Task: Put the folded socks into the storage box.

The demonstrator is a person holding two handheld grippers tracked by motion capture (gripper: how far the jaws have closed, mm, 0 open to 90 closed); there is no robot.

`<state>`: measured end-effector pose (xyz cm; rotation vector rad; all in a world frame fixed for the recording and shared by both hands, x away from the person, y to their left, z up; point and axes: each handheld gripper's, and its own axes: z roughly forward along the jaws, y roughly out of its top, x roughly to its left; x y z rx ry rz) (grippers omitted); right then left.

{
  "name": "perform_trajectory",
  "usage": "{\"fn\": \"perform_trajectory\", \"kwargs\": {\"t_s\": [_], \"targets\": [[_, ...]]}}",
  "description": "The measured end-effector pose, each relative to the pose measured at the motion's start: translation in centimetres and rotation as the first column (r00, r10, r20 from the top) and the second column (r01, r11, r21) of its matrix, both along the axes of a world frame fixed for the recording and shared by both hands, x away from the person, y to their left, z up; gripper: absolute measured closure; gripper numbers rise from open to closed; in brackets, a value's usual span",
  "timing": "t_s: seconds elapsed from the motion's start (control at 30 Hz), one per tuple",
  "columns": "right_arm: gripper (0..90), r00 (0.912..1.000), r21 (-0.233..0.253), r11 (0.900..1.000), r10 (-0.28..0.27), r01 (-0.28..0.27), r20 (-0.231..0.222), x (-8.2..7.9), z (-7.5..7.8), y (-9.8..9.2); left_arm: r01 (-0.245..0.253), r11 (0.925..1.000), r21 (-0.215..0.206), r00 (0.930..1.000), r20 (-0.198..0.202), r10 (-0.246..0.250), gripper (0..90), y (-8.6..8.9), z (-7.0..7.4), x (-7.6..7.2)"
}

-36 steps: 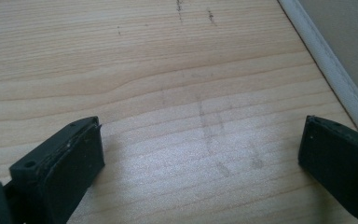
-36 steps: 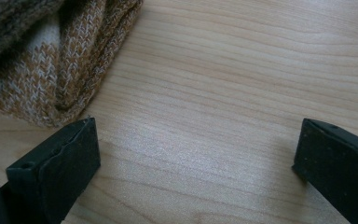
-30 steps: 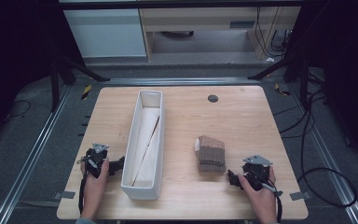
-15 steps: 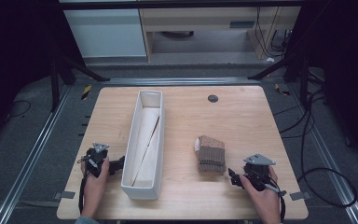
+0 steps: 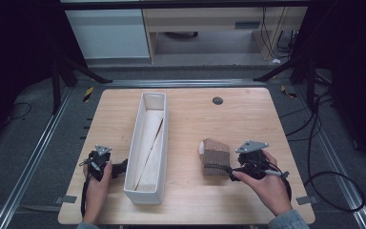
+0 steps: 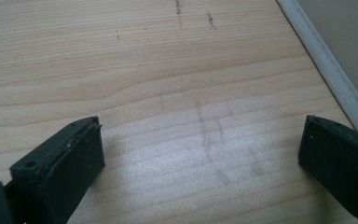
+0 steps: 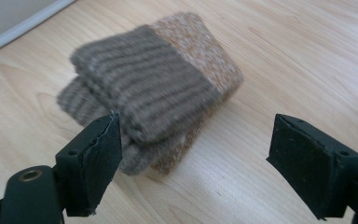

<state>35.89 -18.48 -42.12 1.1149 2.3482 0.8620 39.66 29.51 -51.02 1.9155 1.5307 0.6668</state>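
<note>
While reading the high view from left to right: left claw [image 5: 119, 168] held low on the worktop [image 5: 248, 124] at about 7 o'clock, jaws spread wide over bare wood, holding nothing, tips pointing toward 3 o'clock and just beside the outer wall of the long white bin [image 5: 145, 191]. In the left gripper view, same left claw [image 6: 200, 154] wide apart, a strip of the white bin rim [image 6: 326, 70] running along the upper right.

Next, at the middle of the worktop, the long white bin lying with its long axis from 12 to 6 o'clock, a pale sheet resting inside.

Further right, at about 5 o'clock, a folded pair of brown knit socks [image 5: 215, 156] lying flat on the wood, long axis roughly from 12 to 6 o'clock, ribbed cuffs at the near end.

Last, right claw [image 5: 229, 171] just beside the near right corner of the socks, clearly the nearer of the two claws. In the right gripper view, right claw [image 7: 193, 149] wide and holding nothing, socks [image 7: 154, 84] lying ahead toward 11 o'clock, its left pad [image 7: 105, 154] in front of the cuff edge; whether touching, cannot tell.

Likely next: a short push forward and leftward to bring the bundle between the jaws before closing.
</note>
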Motion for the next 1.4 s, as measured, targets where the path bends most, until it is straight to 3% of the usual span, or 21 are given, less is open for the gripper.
{"fn": "perform_trajectory", "kwargs": {"t_s": [0.07,0.13,0.33,0.43,0.57,0.8,0.9,1.17,1.27,1.4], "targets": [[18.2,0.9997,-0.010,1.000,0.021,-0.021,-0.013,0.3,0.3,0.1,0.002,1.0000,-0.001,1.0000,-0.001,-0.002,0.0,0.0,0.0,-0.1],[17.1,0.9973,-0.064,0.995,0.071,-0.072,-0.014,0.8,1.3,0.9,0.003,1.0000,0.000,1.0000,-0.002,-0.003,0.0,0.0,0.0,-0.1],[15.1,0.9906,-0.081,0.987,0.135,-0.136,-0.020,1.2,2.5,2.3,0.015,0.9999,-0.001,0.9999,-0.001,-0.015,0.0,0.1,0.0,-0.2],[15.1,0.9872,-0.096,0.983,0.157,-0.159,-0.032,1.6,2.5,2.8,0.015,0.9999,-0.002,0.9999,0.000,-0.015,0.0,0.1,0.0,-0.2],[17.5,0.9776,-0.146,0.967,0.203,-0.209,-0.056,2.0,1.9,3.6,0.016,0.9999,-0.002,0.9999,0.000,-0.016,0.0,0.1,0.0,-0.2],[20.2,0.9653,-0.147,0.955,0.246,-0.257,-0.088,2.6,1.7,3.8,0.018,0.9998,-0.002,0.9998,0.000,-0.018,0.0,0.1,0.0,-0.2],[21.3,0.9655,-0.146,0.955,0.247,-0.257,-0.081,2.7,1.7,3.9,0.018,0.9998,-0.002,0.9998,0.000,-0.018,0.0,0.1,0.0,-0.2],[25.3,0.9528,-0.165,0.940,0.286,-0.300,-0.103,2.8,1.6,4.6,0.019,0.9998,-0.002,0.9998,0.000,-0.019,0.0,0.1,0.0,-0.2],[24.4,0.9463,-0.196,0.927,0.303,-0.320,-0.113,2.9,1.6,4.7,0.019,0.9998,-0.002,0.9998,0.000,-0.019,0.0,0.1,0.0,-0.2],[19.3,0.9402,-0.209,0.918,0.318,-0.338,-0.121,3.0,1.7,4.9,0.021,0.9998,-0.002,0.9998,0.000,-0.021,0.0,0.1,0.0,-0.2]]}}
